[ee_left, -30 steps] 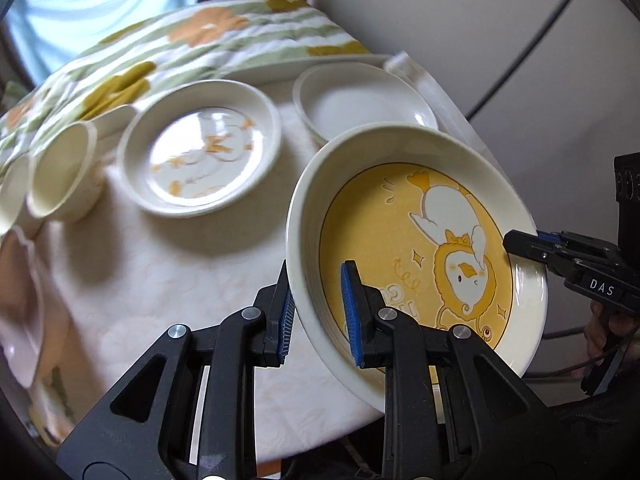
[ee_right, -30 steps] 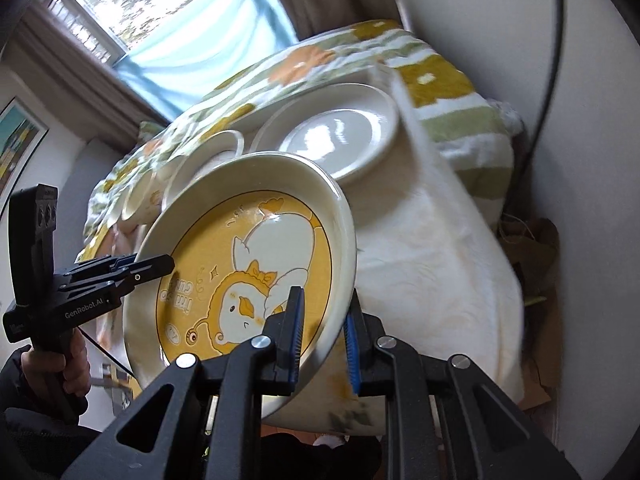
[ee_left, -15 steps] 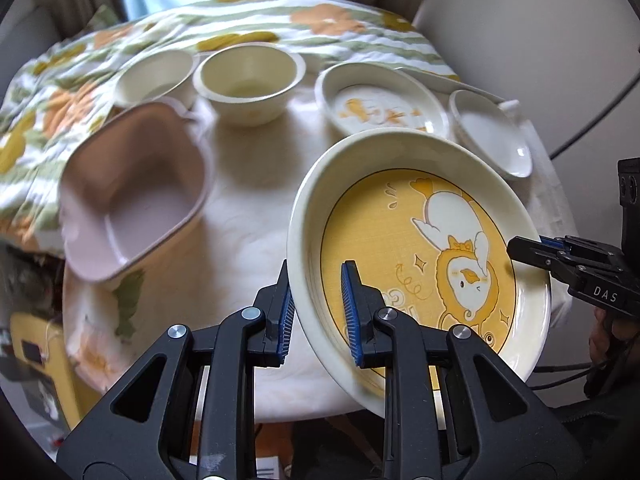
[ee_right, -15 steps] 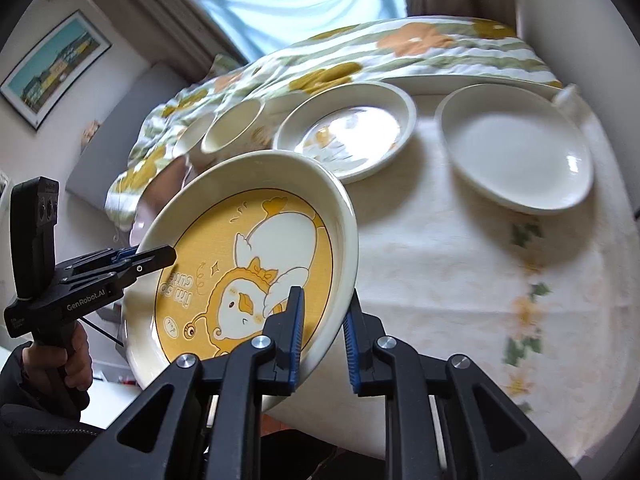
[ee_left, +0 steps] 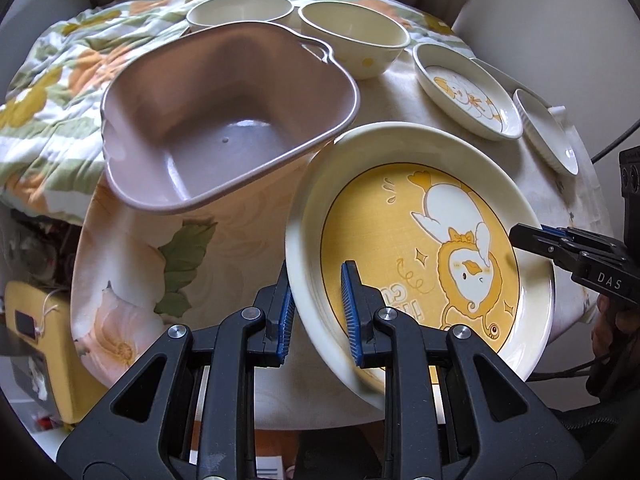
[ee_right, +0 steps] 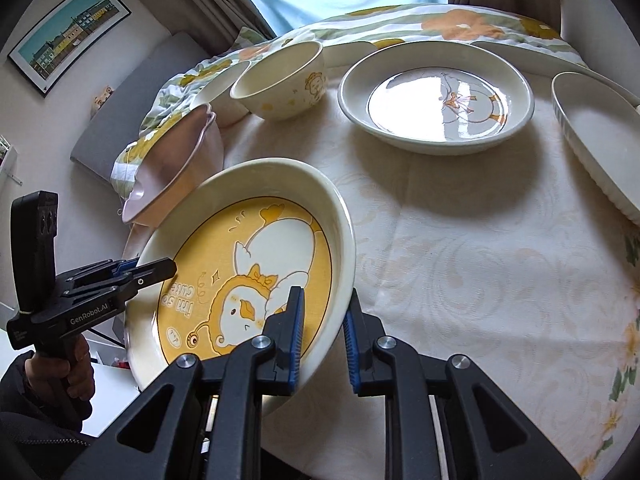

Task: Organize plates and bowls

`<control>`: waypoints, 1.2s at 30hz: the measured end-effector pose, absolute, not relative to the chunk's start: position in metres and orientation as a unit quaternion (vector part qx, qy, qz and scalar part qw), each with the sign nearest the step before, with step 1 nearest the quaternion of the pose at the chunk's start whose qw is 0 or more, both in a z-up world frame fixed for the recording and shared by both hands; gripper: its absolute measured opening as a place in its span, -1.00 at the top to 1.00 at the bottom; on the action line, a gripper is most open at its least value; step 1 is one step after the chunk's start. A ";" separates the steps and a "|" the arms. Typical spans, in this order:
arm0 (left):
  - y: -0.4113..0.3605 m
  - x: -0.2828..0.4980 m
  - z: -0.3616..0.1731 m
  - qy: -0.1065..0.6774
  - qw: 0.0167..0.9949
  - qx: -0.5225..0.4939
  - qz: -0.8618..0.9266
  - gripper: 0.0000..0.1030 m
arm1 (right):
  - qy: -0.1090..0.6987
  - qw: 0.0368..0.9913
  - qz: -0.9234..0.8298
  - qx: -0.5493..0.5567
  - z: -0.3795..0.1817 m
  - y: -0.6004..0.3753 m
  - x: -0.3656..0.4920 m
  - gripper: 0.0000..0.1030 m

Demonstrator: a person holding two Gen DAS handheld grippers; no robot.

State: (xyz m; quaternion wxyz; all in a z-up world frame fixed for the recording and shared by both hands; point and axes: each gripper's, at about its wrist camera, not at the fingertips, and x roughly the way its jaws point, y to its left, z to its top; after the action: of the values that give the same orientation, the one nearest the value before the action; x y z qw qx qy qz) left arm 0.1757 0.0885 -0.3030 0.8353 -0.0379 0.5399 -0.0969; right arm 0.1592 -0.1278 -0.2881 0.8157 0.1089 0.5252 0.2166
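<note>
From my left gripper [ee_left: 318, 314] I see it clamped on the rim of the yellow duck plate [ee_left: 420, 248]. The pink tub [ee_left: 224, 120] has come close. From my right gripper [ee_right: 322, 332], squeezing the other rim, the plate hangs above the worktop [ee_right: 480, 260], nearly at the tub.

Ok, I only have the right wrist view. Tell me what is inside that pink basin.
Observer: The pink basin has nothing in it; its bare bottom shows.
Operator: Now check the left grip for me.
Observer: The left gripper clamps the near rim of the yellow duck plate, with one blue pad inside the rim and one outside.
</note>
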 end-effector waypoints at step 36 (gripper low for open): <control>0.046 0.157 -0.257 0.498 0.863 0.021 -0.085 -0.54 | 0.498 0.841 0.179 0.114 -0.244 -0.155 0.135 -0.17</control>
State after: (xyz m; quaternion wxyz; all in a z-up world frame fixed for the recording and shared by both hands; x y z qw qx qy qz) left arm 0.1568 0.0459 -0.2565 0.8627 0.0207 0.4981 -0.0845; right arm 0.1354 -0.1546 -0.2437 0.8409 0.1143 0.4978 0.1790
